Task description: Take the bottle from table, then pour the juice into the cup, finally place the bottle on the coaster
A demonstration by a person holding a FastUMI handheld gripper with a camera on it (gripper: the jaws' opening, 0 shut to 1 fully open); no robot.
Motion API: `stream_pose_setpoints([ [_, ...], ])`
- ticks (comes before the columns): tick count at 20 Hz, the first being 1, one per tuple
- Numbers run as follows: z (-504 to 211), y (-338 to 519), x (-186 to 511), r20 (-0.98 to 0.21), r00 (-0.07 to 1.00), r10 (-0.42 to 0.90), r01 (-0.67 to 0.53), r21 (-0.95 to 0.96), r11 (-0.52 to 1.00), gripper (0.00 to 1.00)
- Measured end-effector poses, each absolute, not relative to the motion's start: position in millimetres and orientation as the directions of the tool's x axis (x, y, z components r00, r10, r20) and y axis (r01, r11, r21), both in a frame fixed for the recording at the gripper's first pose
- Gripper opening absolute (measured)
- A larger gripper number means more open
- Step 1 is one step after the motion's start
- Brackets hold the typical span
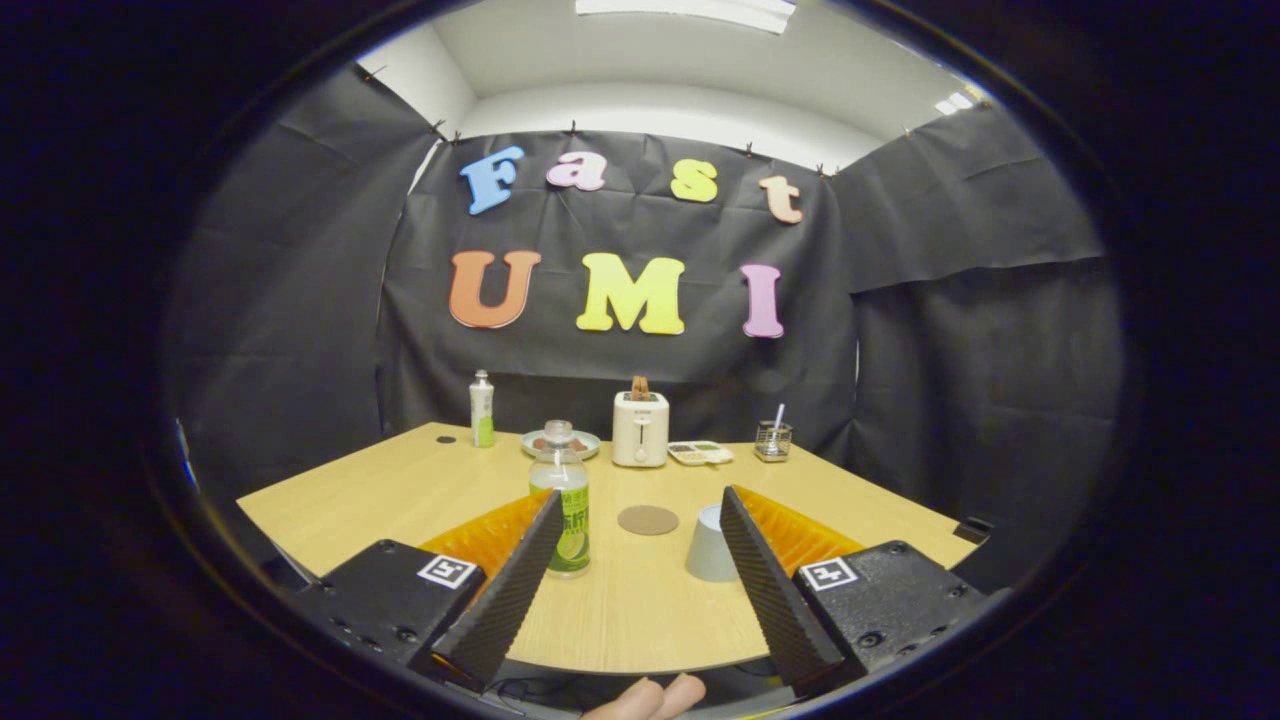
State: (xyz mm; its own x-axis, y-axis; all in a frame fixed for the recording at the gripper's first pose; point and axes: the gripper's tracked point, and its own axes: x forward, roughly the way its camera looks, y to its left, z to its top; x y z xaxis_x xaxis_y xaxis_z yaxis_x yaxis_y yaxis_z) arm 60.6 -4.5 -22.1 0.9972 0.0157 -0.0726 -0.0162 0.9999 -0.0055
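Gripper view: the gripper (636, 540) is hovering above the near edge of the table (400, 490), its two fingers (510, 590) standing wide apart with nothing between them. The bottle (562, 500) is standing upright just ahead of the left finger, partly hidden by its tip. The cup (710, 545) is sitting mouth-down beside the right finger; the coaster (648, 519) is lying between bottle and cup, slightly beyond.

Step in hand, as judged: reaching for the bottle, not yet taken. Next move calls for shifting left and forward to straddle it.
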Motion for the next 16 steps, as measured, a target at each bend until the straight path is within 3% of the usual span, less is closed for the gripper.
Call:
stream_pose_setpoints([
  [16, -66.4, 75.7, 181.0, -0.191, 0.968, 0.163, -0.157, 0.047, 0.986, 1.00],
])
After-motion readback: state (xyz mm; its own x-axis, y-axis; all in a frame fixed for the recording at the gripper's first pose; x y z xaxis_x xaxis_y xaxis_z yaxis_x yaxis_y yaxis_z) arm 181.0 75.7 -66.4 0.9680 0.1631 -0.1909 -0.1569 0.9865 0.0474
